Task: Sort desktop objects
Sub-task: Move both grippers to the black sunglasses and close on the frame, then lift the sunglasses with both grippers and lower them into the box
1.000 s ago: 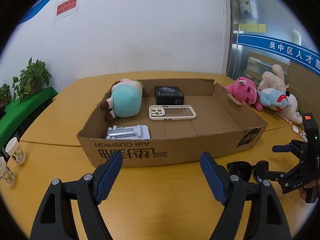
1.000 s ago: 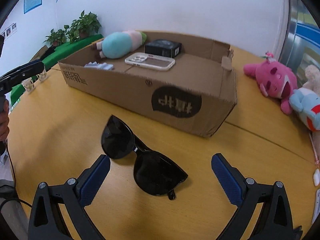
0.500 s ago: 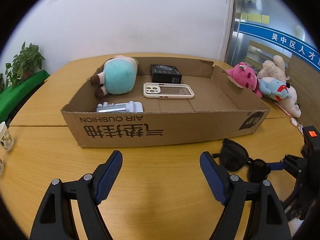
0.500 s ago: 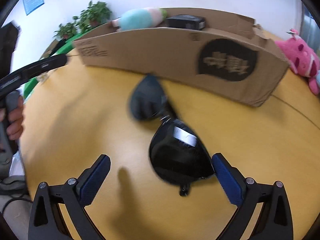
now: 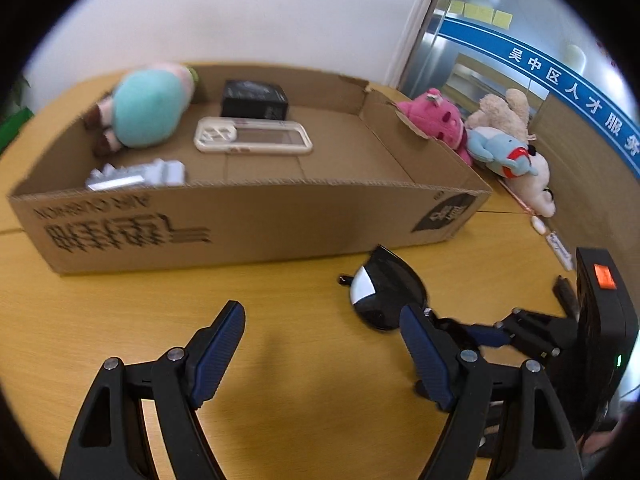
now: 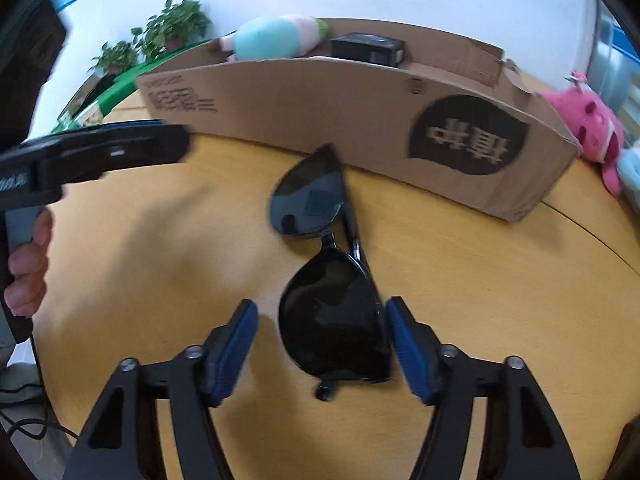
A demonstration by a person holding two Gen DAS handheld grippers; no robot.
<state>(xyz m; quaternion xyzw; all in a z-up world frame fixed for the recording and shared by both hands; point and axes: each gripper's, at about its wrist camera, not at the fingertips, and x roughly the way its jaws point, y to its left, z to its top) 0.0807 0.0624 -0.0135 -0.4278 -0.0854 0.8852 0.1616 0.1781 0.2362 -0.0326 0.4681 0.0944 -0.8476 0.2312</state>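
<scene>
Black sunglasses (image 6: 332, 320) lie folded on the wooden table in front of the cardboard box (image 6: 320, 104). My right gripper (image 6: 320, 312) straddles the near lens and its jaws are closing. The right pad (image 6: 404, 344) is at the lens edge, and a gap remains beside the left pad (image 6: 236, 344). In the left wrist view the sunglasses (image 5: 384, 296) sit right of centre with the right gripper (image 5: 520, 332) reaching in from the right. My left gripper (image 5: 320, 312) hangs open over bare table near the box's (image 5: 240, 220) front wall, holding nothing.
The box holds a teal plush (image 5: 148, 114), a small black carton (image 5: 254, 100), a white phone case (image 5: 252, 140) and a silvery item (image 5: 136, 174). A pink plush (image 5: 436, 124) and a blue plush (image 5: 500, 152) lie right of the box. Potted plants (image 6: 172, 28) stand far left.
My right gripper has come down over the sunglasses and its jaws have narrowed around the near lens. My left gripper has tipped downward and moved closer to the table and the box.
</scene>
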